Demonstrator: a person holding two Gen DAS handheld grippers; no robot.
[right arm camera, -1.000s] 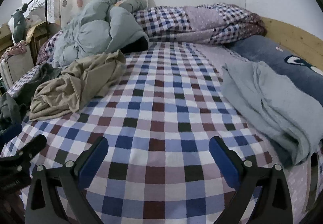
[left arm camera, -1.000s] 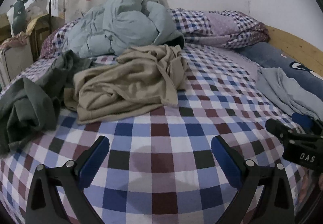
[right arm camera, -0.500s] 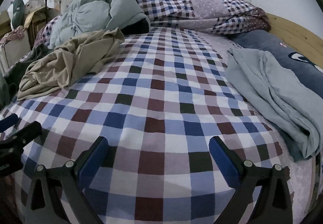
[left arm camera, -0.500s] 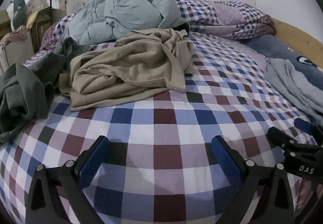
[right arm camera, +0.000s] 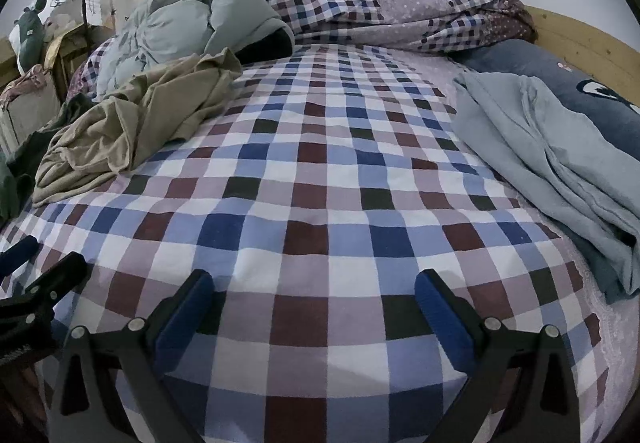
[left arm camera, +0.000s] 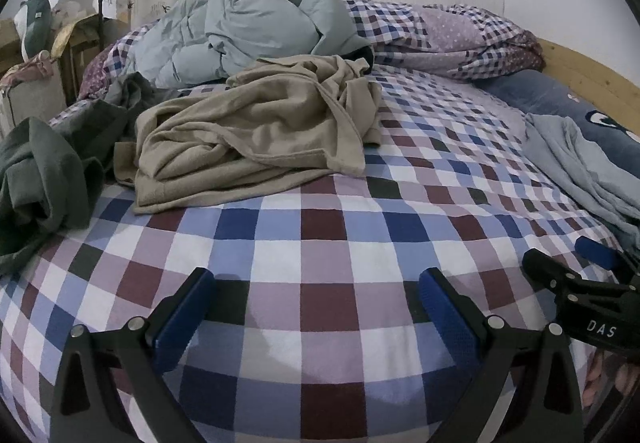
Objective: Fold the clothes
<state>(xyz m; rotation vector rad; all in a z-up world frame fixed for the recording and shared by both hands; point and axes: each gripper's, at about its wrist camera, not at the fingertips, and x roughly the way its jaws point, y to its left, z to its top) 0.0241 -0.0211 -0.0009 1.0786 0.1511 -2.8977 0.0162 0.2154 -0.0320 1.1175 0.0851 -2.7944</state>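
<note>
Two grippers, left and right, poised low over bare checkered bedsheet, fingers spread wide, gripping nothing. Crumpled beige garment heaped ahead of left one, beside dark green garment; light blue garment lying flatter at right edge.

cut off, buried or lost at the frame edges

the crumpled dark green garment runs out past the left edge of the left wrist view, and in the right wrist view only a sliver of it shows. the beige knit garment hides part of the puffy pale blue jacket behind it. the folded light blue-grey garment covers the near end of the navy printed pillow, whose white print is cut by the right edge.
</note>
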